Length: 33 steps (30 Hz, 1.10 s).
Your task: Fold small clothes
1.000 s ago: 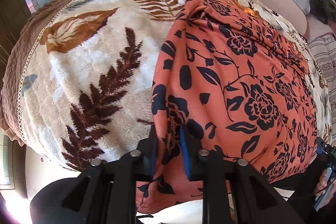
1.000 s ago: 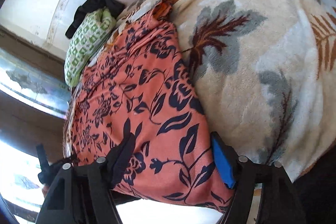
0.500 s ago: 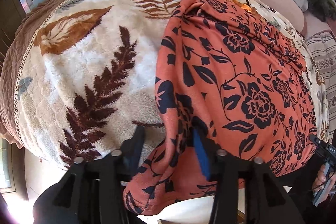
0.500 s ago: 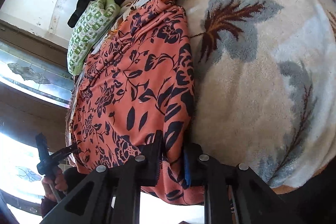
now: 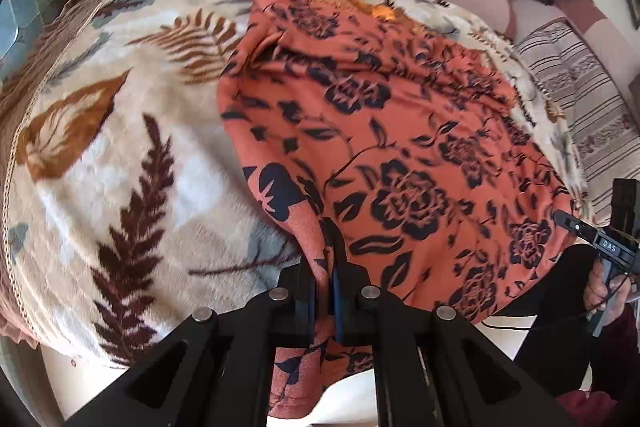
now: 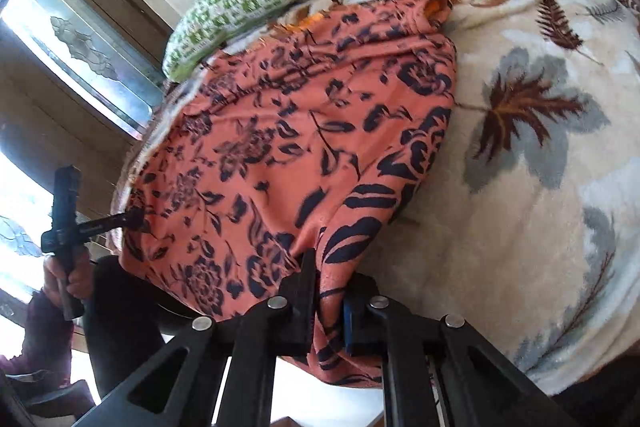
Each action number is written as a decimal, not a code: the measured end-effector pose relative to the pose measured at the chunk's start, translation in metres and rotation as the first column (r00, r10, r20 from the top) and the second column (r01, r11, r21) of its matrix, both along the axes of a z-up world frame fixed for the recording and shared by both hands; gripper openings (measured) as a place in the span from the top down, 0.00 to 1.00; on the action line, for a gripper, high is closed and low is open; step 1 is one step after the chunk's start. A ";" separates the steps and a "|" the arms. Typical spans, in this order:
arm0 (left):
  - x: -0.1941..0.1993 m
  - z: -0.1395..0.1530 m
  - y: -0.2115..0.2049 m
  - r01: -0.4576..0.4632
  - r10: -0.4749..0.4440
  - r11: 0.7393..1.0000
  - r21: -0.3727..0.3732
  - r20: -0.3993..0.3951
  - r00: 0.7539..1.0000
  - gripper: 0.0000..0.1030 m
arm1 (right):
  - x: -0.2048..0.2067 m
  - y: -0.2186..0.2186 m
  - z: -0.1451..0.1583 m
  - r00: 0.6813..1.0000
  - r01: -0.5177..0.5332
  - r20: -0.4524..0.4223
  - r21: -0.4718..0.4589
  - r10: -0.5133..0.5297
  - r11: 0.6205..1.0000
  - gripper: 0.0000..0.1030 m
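Orange floral garment [image 5: 400, 131] near hem pinched in both closed hand-held grippers: left hand-held gripper [image 5: 329, 259], right hand-held gripper [image 6: 326, 281].

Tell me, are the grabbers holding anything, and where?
Yes. Both hold the orange cloth by its near edge: the left gripper pinches the left corner, the right gripper the right corner.

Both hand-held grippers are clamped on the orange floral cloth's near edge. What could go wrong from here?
1. The left hand-held gripper pinches only a narrow bunched fold of the orange floral garment; it may slip out.
2. The right hand-held gripper grips likewise.
3. The plush blanket may drag, so wrinkles get folded in.
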<state>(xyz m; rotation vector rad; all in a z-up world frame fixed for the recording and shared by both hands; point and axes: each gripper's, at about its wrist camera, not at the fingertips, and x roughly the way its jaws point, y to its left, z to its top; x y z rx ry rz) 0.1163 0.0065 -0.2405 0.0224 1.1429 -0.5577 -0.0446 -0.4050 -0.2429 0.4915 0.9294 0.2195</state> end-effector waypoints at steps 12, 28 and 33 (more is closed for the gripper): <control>0.211 0.075 -0.026 -0.183 0.188 0.977 -0.107 0.045 0.981 0.85 | 0.184 -0.113 0.042 0.899 0.403 0.074 0.246 -0.431 0.882 0.87; 0.136 0.039 -0.056 -0.288 0.327 0.943 -0.166 0.299 0.897 0.41 | 0.167 -0.085 0.020 0.928 0.354 0.128 -0.001 -0.351 0.935 0.34; 0.135 0.005 -0.090 -0.157 0.175 0.983 -0.094 0.242 0.954 0.39 | 0.188 -0.006 0.000 0.989 0.146 0.015 -0.157 -0.145 0.977 0.40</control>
